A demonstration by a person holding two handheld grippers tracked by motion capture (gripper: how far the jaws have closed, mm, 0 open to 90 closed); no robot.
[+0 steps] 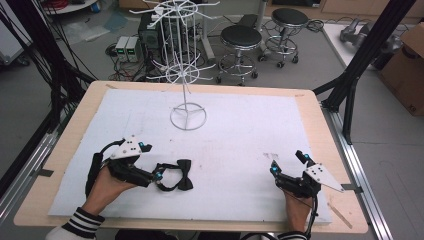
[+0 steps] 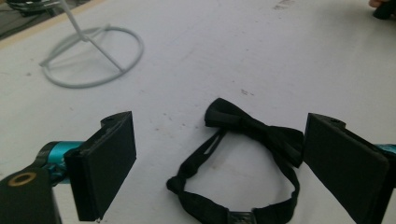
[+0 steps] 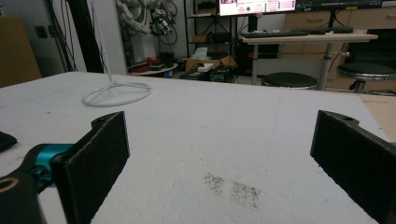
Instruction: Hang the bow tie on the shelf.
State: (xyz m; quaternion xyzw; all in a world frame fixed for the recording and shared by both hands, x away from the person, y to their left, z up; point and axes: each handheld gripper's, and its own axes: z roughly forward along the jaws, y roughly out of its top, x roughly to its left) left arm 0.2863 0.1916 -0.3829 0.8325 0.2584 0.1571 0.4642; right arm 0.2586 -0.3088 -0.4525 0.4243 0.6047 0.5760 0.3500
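Note:
A black bow tie with its neck strap looped lies flat on the white mat, left of centre near the front. My left gripper is open just left of it, jaws spread wide. In the left gripper view the bow tie rests between and just beyond the two pads, touching neither, and the left gripper holds nothing. My right gripper is open over bare mat at the front right. In its own view the right gripper is empty, over a grey smudge.
A white wire display rack with hooked arms stands on a ring base at the mat's far centre; the base shows in both gripper views. The wooden table edge borders the mat. Stools and equipment lie on the floor beyond.

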